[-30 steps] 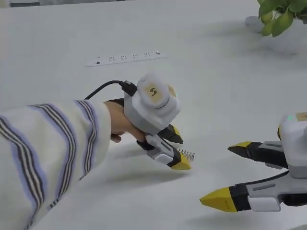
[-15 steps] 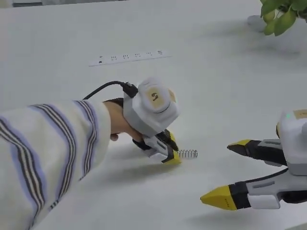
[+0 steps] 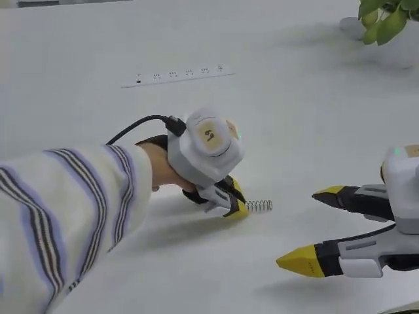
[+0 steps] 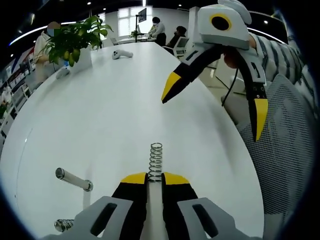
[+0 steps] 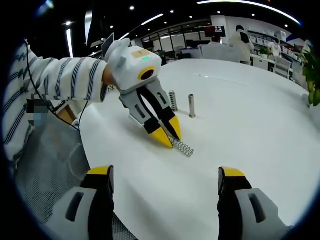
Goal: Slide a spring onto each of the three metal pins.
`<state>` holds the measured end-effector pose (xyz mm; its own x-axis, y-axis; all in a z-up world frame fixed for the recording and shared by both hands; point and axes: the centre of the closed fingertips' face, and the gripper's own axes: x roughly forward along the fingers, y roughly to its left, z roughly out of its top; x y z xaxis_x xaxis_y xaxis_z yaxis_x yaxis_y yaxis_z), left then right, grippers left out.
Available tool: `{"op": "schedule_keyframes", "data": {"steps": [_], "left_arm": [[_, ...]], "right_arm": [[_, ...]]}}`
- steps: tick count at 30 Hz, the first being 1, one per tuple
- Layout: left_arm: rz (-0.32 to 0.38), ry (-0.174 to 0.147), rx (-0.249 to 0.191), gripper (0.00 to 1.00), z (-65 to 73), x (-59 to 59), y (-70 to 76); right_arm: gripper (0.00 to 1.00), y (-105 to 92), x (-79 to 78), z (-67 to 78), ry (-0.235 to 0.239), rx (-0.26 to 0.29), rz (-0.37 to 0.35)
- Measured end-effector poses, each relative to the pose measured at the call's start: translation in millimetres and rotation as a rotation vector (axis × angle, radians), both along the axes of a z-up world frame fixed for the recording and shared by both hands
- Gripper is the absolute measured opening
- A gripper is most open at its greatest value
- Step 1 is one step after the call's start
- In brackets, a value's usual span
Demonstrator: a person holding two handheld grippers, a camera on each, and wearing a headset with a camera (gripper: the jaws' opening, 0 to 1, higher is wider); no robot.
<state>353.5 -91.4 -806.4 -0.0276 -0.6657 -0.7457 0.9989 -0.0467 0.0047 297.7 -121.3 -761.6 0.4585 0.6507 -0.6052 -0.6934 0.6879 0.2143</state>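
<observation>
— Head view, closest in: right gripper (image 3: 300, 227) held level just above the tabletop (image 3: 294, 98), jaws spread wide.
— And past that?
— Left gripper (image 3: 239, 208) tipped downward from a striped sleeve (image 3: 65, 203), jaws pinched on one end of the spring (image 3: 260, 205).
— Spring itself?
— Lying flat on the tabletop, thin silvery coils, free end toward the right gripper. Farther off, a bare metal pin (image 5: 191, 106), upright.

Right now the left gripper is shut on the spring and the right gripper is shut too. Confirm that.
Not quite. The right gripper is open, not shut: the right gripper view shows its jaws wide apart. The left gripper is shut on the spring, as you said.
</observation>
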Motion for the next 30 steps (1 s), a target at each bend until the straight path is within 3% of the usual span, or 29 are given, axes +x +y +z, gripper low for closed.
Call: {"op": "schedule_keyframes", "data": {"steps": [2,5,9,19,22,24,27,30], "left_arm": [[-0.011,-0.003,0.000,0.03,0.4,-0.7,0.9],[0.028,0.032,0.002,0.03,0.2,0.9,0.2],[0.069,0.013,0.014,0.02,-0.3,7.2,2.2],[0.103,0.029,0.018,0.02,3.5,5.0,13.7],[0.131,0.014,0.009,0.02,8.5,9.5,16.0],[0.152,0.039,-0.009,0.02,13.3,10.2,16.1],[0.143,0.026,-0.010,0.02,18.5,11.5,19.0],[0.129,0.038,-0.012,0.02,20.9,9.6,23.3]], "right_arm": [[0.86,-0.3,-0.4,-1.1,0.000,-0.011,0.007],[0.89,-1.1,0.6,-2.6,-0.005,-0.029,0.007],[0.86,0.8,-0.1,-1.0,-0.005,-0.024,0.017],[0.87,-0.3,-1.1,-1.1,-0.009,-0.031,0.029],[0.86,0.5,-0.5,-0.1,-0.012,-0.026,0.033],[0.86,1.4,-0.4,1.0,-0.014,-0.027,0.039],[0.86,1.2,0.3,2.4,-0.016,-0.031,0.046],[0.85,1.5,1.7,4.2,-0.021,-0.026,0.048]]}}
